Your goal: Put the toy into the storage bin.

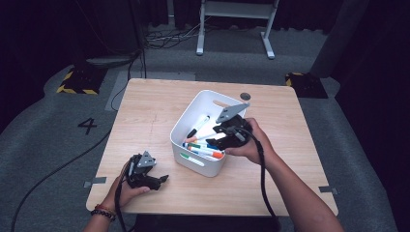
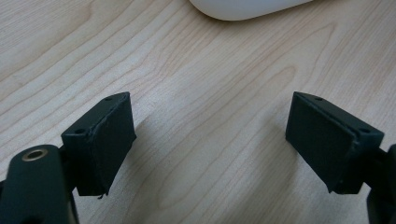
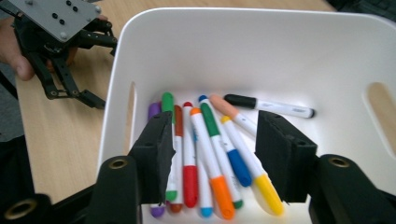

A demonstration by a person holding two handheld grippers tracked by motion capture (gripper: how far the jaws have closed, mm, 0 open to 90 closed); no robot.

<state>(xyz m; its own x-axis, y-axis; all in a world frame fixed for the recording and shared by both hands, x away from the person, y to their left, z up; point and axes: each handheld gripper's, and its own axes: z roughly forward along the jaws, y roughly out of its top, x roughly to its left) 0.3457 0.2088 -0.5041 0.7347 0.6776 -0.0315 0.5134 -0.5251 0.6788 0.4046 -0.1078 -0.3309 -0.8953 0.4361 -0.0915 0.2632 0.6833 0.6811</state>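
White bin (image 1: 189,162) of markers (image 3: 212,154) at the counter's (image 1: 145,116) centre, right gripper (image 3: 212,149) over the bin, jaws partly open, holding nothing, markers lying loose below, left gripper (image 2: 210,140) at the bin's 8 o'clock, jaws wide open, empty above bare wood

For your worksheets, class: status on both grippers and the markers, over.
Right gripper open over bin, nothing held. Markers piled inside bin. Left gripper open on bare table. Nothing in the way.
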